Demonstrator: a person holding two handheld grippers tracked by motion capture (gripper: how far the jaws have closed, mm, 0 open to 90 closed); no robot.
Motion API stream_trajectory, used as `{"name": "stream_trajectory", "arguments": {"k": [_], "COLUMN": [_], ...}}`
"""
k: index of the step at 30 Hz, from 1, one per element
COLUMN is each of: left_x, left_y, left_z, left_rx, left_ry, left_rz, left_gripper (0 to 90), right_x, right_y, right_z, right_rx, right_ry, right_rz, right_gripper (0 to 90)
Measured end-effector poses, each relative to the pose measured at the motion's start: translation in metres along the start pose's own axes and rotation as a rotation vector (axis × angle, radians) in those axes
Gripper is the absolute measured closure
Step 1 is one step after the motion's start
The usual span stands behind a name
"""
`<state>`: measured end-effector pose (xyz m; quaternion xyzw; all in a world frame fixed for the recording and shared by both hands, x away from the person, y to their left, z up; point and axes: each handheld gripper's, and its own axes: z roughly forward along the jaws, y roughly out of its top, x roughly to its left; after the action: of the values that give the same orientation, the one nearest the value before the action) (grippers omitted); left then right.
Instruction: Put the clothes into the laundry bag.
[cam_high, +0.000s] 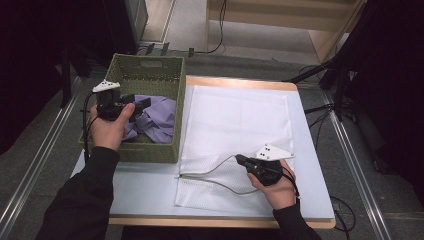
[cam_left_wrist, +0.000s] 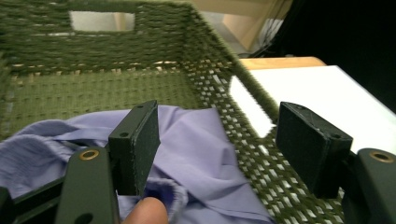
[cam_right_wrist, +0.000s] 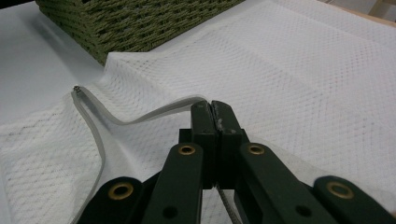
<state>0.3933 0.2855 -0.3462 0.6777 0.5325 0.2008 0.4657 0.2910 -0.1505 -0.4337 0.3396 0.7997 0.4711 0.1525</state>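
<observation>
**Right tool pinches mesh bag edge, left tool spread over shirt in basket**

The white mesh laundry bag (cam_high: 235, 135) lies flat on the bench (cam_high: 150, 187), right of the basket and touching its side wall. Its zipper edge (cam_right_wrist: 140, 114) at the near left is lifted and curls away from the lower layer, so the mouth gapes a little. Your right tool (cam_high: 241, 159) has its jaws pressed together on that edge; in the right gripper view the pads meet with the grey trim running in between them. Your right hand (cam_high: 274, 187) sits at the near right of the bag, tool pointing left.

The lilac shirt (cam_high: 157, 120) lies crumpled in the near half of the green woven basket (cam_high: 150, 75), bunched against the near and right walls. Your left tool (cam_high: 142, 104) hangs over it with jaws spread wide. In the left gripper view one pad (cam_left_wrist: 140, 144) sits just above or against the cloth, can't tell which; the other pad (cam_left_wrist: 310, 144) is out over the basket's right wall. Nothing is gripped between them. Your left hand (cam_high: 110, 127) comes in over the basket's left rim.

The basket's right wall stands between shirt and bag. The far half of the basket floor is bare weave. The basket overhangs the bench's left edge. Floor rails run along both sides.
</observation>
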Motion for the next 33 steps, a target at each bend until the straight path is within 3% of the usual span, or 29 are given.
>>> {"name": "stream_trajectory", "arguments": {"k": [5,11,14,17,18,23,27,33], "left_x": [0.012,0.021,0.034,0.042,0.047,0.057,0.062,0.061], "left_y": [-0.001,0.004,0.006,0.005,0.004,0.004,0.002,0.000], "left_z": [0.011,0.020,0.024,0.026,0.028,0.031,0.040,0.054], "left_rx": [0.038,0.078,0.090,0.103,0.115,0.139,0.213,0.310], "left_ry": [0.006,0.016,0.043,0.041,0.069,0.107,0.127,0.094], "left_rz": [-0.053,-0.048,-0.080,-0.108,-0.113,-0.127,-0.136,-0.131], "left_gripper": [29.4,23.9,23.8,22.2,21.8,22.5,20.6,18.3], "right_x": [0.000,0.000,0.000,0.000,0.000,0.002,0.002,0.003], "right_y": [-0.001,-0.001,-0.002,-0.002,-0.002,-0.003,-0.003,-0.003], "right_z": [0.002,0.003,0.002,0.003,0.003,0.005,0.005,0.006], "right_rx": [0.005,0.008,0.007,0.007,0.008,0.018,0.017,0.019], "right_ry": [0.001,-0.001,0.001,0.002,0.003,0.006,0.004,0.006], "right_rz": [0.001,-0.003,-0.003,-0.002,-0.003,-0.005,-0.005,-0.013], "right_gripper": [90.0,90.0,90.0,90.0,90.0,90.0,90.0,90.0]}}
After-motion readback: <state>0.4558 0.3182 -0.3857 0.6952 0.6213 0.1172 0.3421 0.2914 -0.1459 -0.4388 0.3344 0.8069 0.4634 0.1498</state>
